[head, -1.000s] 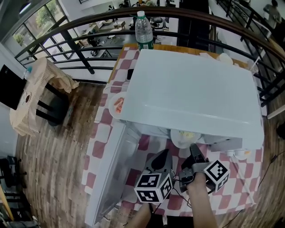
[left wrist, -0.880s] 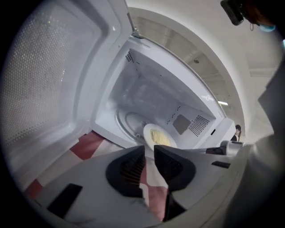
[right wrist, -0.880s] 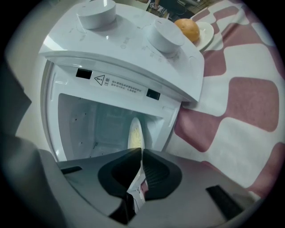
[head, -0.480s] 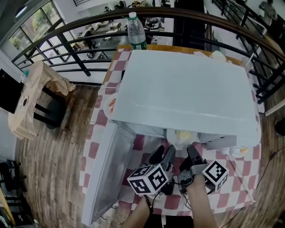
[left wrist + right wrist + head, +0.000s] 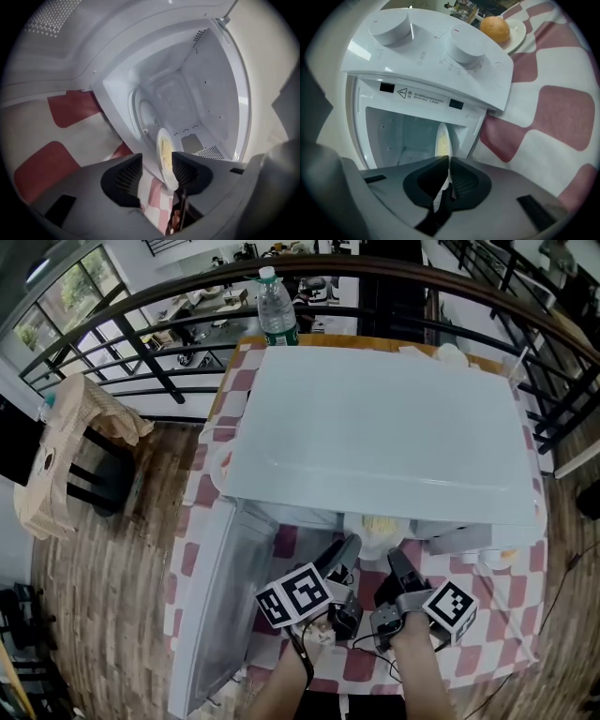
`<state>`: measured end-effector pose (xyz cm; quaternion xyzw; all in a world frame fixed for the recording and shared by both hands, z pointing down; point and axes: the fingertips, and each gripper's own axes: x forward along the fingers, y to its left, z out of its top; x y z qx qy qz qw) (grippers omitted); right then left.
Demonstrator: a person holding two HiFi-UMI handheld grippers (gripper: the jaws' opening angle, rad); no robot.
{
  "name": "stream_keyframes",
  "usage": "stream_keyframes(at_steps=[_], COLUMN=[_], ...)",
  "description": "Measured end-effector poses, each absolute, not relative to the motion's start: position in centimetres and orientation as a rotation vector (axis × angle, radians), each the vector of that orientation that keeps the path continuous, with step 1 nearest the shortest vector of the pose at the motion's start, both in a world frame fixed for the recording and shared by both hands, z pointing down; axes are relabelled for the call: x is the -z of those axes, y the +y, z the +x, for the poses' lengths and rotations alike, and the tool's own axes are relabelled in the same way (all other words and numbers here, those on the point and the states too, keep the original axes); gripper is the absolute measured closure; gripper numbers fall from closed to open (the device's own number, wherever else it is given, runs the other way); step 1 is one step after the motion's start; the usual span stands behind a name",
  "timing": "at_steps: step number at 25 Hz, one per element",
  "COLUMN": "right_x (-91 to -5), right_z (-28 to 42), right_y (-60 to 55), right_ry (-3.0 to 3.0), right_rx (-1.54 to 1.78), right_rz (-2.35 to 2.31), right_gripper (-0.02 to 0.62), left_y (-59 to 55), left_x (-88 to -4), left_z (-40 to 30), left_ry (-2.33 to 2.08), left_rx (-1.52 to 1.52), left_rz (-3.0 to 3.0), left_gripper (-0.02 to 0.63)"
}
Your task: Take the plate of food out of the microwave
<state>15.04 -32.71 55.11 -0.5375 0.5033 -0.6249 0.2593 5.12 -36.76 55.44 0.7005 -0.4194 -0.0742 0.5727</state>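
I have the plate of food [image 5: 442, 138] at the microwave's [image 5: 375, 437] open front.
In front of the microwave, my left hand-held gripper [image 5: 157, 161] has just been opening, jaws wide and not pressing the plate; my right hand-held gripper [image 5: 449, 161] pinches its rim.

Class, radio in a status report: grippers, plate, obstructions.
Left gripper just opened, plate rim between jaws. Right gripper shut on plate at microwave mouth. Door open, nothing blocking.

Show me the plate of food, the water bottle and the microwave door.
plate of food [image 5: 165, 157]: left gripper view, its food-covered face.
water bottle [image 5: 274, 306]: head view, mid-body.
microwave door [image 5: 220, 606]: head view, middle of the open panel.
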Motion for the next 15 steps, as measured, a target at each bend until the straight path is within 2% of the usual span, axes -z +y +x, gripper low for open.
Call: stream_keyframes(at_steps=[4, 5, 10, 12, 14, 15], right_x=[-54.7, -54.7, -55.3, -55.6, -55.9, -56.0], right_z=[14.8, 14.8, 15.3, 15.3, 15.1, 15.0], right_y=[-33.1, -33.1, -32.4, -32.2, -32.0, -31.9], right_ry=[1.378, 1.381, 1.397, 1.402, 1.401, 1.399], right_rx=[1.675, 1.675, 1.708, 1.721, 1.729, 1.728], right_rz=[-1.418, -1.417, -1.479, -1.49, -1.488, -1.481], right_gripper=[0.58, 0.58, 0.579, 0.579, 0.578, 0.578], left_y=[-36.7, -36.7, -36.8, -36.8, -36.8, -36.7], left_x=[-55.7, -55.8, -56.6, -56.5, -56.2, -56.1], left_z=[6.1, 6.2, 6.3, 6.6, 7.0, 7.1], left_ry=[-0.96, -0.964, -0.971, -0.947, -0.926, -0.925], left_rx=[0.155, 0.151, 0.16, 0.175, 0.193, 0.192], left_rz=[1.656, 1.655, 1.614, 1.617, 1.628, 1.634], left_gripper=[0.384, 0.41, 0.41, 0.459, 0.543, 0.554])
